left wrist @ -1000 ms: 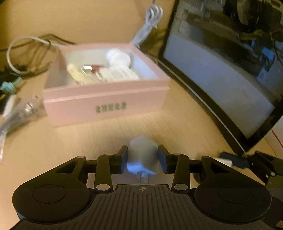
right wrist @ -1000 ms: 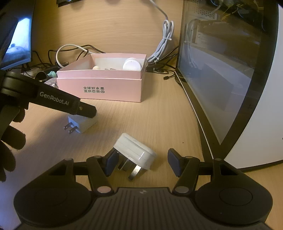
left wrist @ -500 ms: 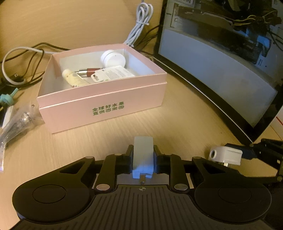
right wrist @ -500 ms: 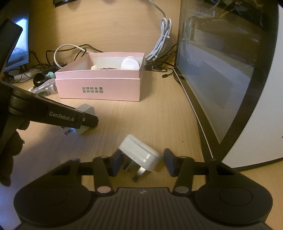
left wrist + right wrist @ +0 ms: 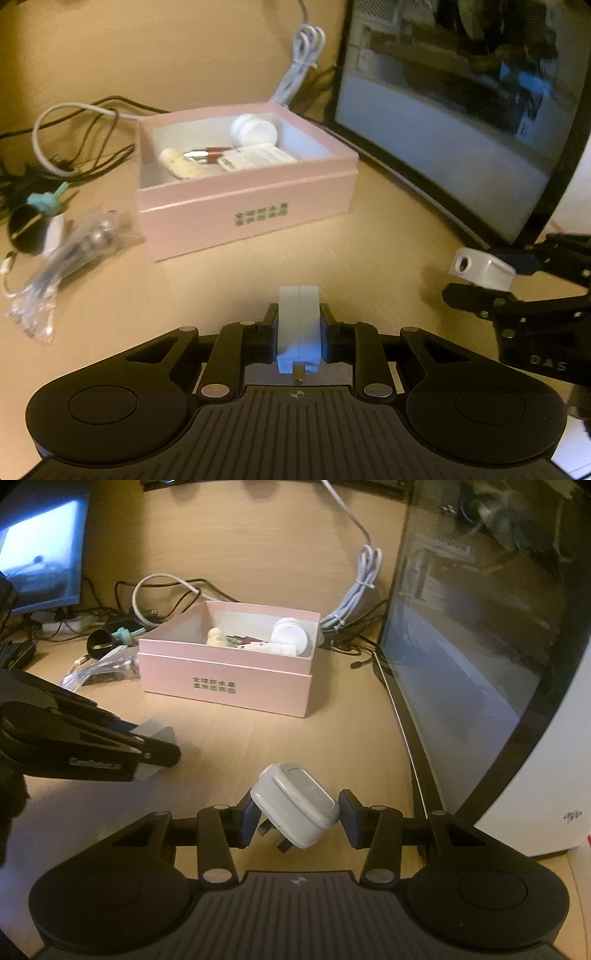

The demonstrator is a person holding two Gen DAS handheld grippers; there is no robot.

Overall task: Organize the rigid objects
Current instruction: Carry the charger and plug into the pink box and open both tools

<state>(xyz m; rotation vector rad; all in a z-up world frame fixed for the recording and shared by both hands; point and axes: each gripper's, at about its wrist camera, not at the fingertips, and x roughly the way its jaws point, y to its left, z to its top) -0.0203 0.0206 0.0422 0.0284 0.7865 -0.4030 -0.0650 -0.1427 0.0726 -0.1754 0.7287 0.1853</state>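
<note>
My left gripper (image 5: pixel 298 334) is shut on a small white two-prong charger (image 5: pixel 298 317), held upright a little above the desk. My right gripper (image 5: pixel 295 818) is shut on a white three-pin plug (image 5: pixel 295 803), tilted with its pins toward me and clear of the desk. An open pink box (image 5: pixel 243 212) stands beyond both, and holds a white round jar (image 5: pixel 254 129), a cream tube, a red stick and a white packet. From the right wrist the box (image 5: pixel 225 686) is ahead and the left gripper (image 5: pixel 157 755) is at the left with the charger (image 5: pixel 157 731). The right gripper (image 5: pixel 491 280) shows at the right in the left wrist view.
A large curved monitor (image 5: pixel 480 627) stands along the right side. A clear bag of metal parts (image 5: pixel 70 254), a black round object with a teal piece (image 5: pixel 27 225) and tangled cables (image 5: pixel 74 147) lie left of the box. A white cable bundle (image 5: pixel 354 598) lies behind it.
Both grippers closed on their objects, the left on the charger and the right on the plug, and lifted them off the desk. The plug has tipped in the right jaws.
</note>
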